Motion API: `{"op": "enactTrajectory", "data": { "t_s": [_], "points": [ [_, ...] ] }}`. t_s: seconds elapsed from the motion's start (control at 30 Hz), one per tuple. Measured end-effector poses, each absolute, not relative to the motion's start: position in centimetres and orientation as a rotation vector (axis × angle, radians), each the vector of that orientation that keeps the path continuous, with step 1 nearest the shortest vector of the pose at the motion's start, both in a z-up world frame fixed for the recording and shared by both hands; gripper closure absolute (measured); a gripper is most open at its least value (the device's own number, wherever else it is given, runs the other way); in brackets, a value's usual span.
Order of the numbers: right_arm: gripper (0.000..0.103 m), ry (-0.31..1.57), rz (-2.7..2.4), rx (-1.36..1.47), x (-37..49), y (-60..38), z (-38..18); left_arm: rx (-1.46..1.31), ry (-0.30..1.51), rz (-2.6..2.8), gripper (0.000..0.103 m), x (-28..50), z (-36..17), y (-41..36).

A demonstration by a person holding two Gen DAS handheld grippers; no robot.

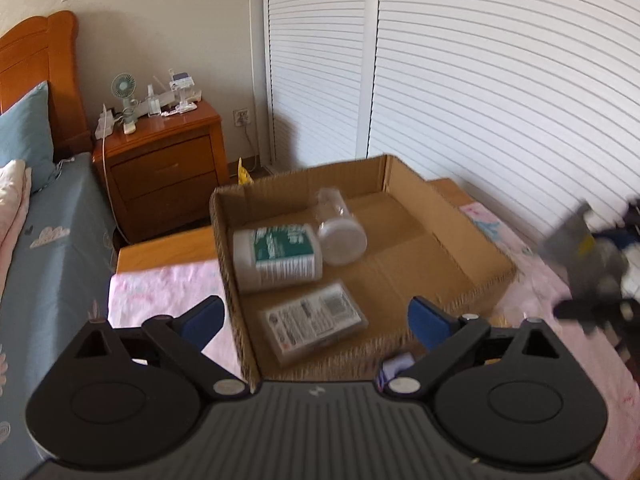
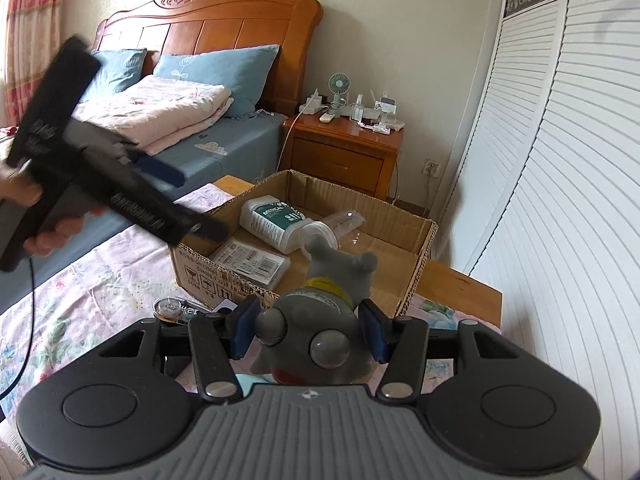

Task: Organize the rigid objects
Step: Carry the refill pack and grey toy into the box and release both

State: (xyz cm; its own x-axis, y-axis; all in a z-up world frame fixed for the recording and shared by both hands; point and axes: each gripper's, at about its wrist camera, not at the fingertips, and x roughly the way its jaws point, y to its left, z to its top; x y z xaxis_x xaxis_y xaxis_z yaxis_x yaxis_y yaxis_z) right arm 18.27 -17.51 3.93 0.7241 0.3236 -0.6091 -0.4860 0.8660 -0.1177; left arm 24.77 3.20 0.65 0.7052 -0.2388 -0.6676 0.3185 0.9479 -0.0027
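Observation:
A shallow cardboard box [image 1: 448, 216] sits on the table and holds a white bottle with a green label [image 1: 276, 256], a clear plastic jar [image 1: 340, 228] and a flat clear packet [image 1: 316, 322]. My left gripper [image 1: 316, 316] is open and empty above the box's near edge. My right gripper [image 2: 308, 330] is shut on a grey toy figure with bulging eyes [image 2: 320, 312], held in front of the box [image 2: 416, 276]. The bottle [image 2: 272, 218], jar [image 2: 324, 234] and packet [image 2: 252, 260] also show in the right wrist view. The left gripper [image 2: 200, 228] reaches in there from the left.
A pink floral cloth [image 2: 80, 312] covers the wooden table. A tape dispenser [image 2: 176, 308] lies in front of the box. A bed [image 2: 180, 120] and a wooden nightstand [image 1: 160, 160] with a small fan stand behind. White louvred doors [image 1: 480, 60] run along the right.

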Motion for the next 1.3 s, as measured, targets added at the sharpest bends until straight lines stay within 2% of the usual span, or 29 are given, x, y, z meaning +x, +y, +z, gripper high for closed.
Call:
{"op": "enactTrajectory", "data": {
  "t_s": [0.4, 0.57, 0.9, 0.93, 1.0, 1.03, 1.07, 1.3],
  "points": [
    [0.044, 0.676, 0.422, -0.259, 21.0, -14.9, 4.2, 0.155, 0.717, -0.323, 0.002, 16.0, -0.7, 3.7],
    [0.044, 0.705, 0.38, -0.25, 23.7, -14.0, 4.4, 0.199, 0.703, -0.304, 0.002, 14.2, -1.1, 3.2],
    [0.043, 0.748, 0.285, -0.204, 30.6, -12.9, 4.7, 0.116, 0.703, -0.331, 0.002, 13.6, -1.2, 4.8],
    [0.042, 0.749, 0.267, -0.197, 31.2, -12.8, 4.7, 0.108, 0.71, -0.329, 0.002, 13.6, -1.2, 5.0],
    [0.027, 0.745, 0.23, -0.197, 32.2, -12.7, 4.6, 0.088, 0.713, -0.329, 0.002, 13.7, -1.3, 5.5],
    [0.01, 0.741, 0.211, -0.201, 32.5, -12.7, 4.5, 0.079, 0.715, -0.325, 0.002, 13.7, -1.3, 5.7],
    [0.001, 0.73, 0.197, -0.196, 32.6, -12.8, 4.5, 0.071, 0.715, -0.32, 0.002, 13.7, -1.4, 5.9],
    [0.0, 0.767, 0.187, -0.187, 31.3, -13.1, 4.1, 0.045, 0.727, -0.29, 0.002, 14.0, -1.6, 6.8]
  ]
}}
